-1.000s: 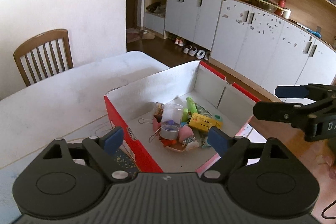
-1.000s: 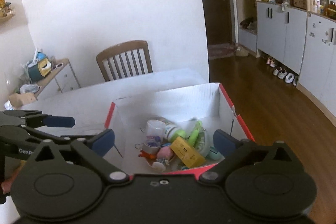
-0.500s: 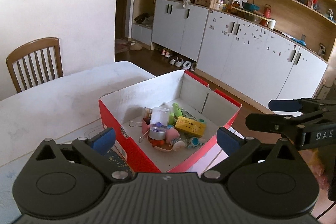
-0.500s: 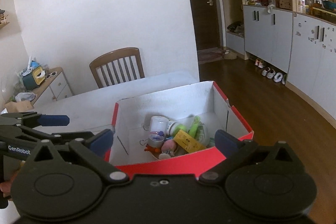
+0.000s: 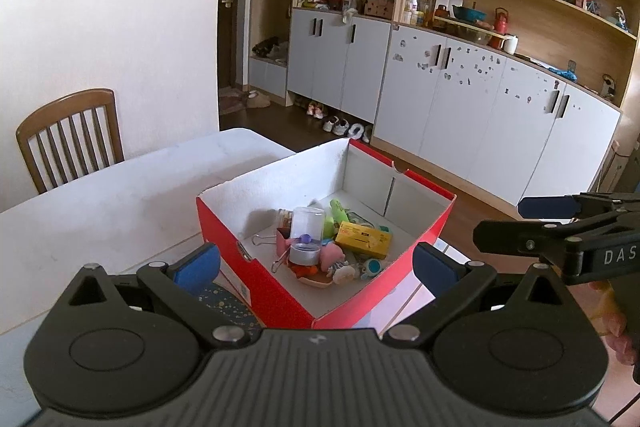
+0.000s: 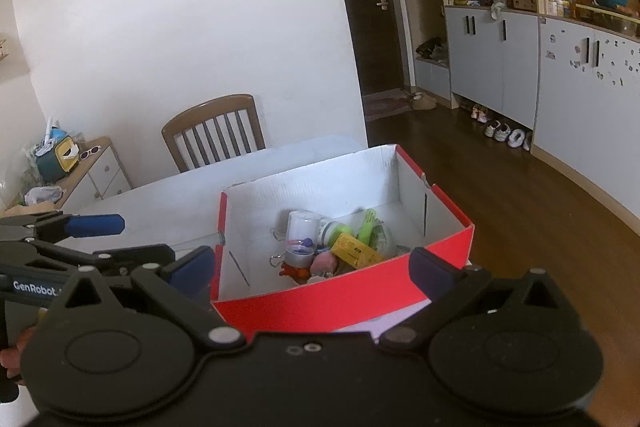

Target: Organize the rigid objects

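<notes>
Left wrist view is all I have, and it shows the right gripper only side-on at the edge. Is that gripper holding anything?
Observer: No. In its own view the right gripper stands wide open with nothing between its pads, and the red box lies just ahead of it.
Operator: Is there anything further left than the chair? My picture ends there.
Observer: Yes. A low cabinet stands by the wall, with a teal and yellow container and sunglasses on top.
</notes>
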Demonstrator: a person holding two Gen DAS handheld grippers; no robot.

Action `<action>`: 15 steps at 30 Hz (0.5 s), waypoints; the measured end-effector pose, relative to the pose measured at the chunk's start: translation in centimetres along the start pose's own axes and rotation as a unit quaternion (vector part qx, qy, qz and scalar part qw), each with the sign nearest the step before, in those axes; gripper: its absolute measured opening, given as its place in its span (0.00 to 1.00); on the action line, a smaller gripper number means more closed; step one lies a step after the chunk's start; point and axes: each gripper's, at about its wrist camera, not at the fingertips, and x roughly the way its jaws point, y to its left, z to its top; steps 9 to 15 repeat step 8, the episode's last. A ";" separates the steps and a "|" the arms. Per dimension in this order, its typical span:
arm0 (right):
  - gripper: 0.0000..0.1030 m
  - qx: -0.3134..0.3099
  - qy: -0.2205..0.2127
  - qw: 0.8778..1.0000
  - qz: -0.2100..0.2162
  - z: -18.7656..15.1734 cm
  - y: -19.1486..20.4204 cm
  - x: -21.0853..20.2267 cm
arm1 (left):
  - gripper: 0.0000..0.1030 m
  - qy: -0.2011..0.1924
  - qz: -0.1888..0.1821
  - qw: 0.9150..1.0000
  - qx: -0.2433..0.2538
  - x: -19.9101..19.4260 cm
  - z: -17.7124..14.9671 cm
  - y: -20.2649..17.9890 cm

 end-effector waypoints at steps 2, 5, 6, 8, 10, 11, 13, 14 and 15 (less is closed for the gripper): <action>1.00 0.002 0.000 1.000 0.001 -0.1 0.1 0.0 | 1.00 0.000 0.002 1.000 -0.002 -0.1 0.0 0.2; 1.00 0.001 -0.001 1.000 0.000 -0.1 0.2 0.0 | 1.00 -0.001 0.003 1.000 -0.003 -0.3 -0.1 0.5; 1.00 0.001 0.000 1.000 0.000 -0.2 0.2 0.0 | 1.00 0.000 0.000 1.000 -0.004 -0.4 -0.2 0.6; 1.00 0.003 0.000 1.000 0.000 -0.2 0.2 0.0 | 1.00 0.000 0.000 1.000 -0.008 -0.5 -0.2 0.9; 1.00 0.003 0.000 1.000 0.000 -0.2 0.2 0.0 | 1.00 0.000 0.000 1.000 -0.008 -0.5 -0.2 0.9; 1.00 0.003 0.000 1.000 0.000 -0.2 0.2 0.0 | 1.00 0.000 0.000 1.000 -0.008 -0.5 -0.2 0.9; 1.00 0.003 0.000 1.000 0.000 -0.2 0.2 0.0 | 1.00 0.000 0.000 1.000 -0.008 -0.5 -0.2 0.9; 1.00 0.003 0.000 1.000 0.000 -0.2 0.2 0.0 | 1.00 0.000 0.000 1.000 -0.008 -0.5 -0.2 0.9; 1.00 0.003 0.000 1.000 0.000 -0.2 0.2 0.0 | 1.00 0.000 0.000 1.000 -0.008 -0.5 -0.2 0.9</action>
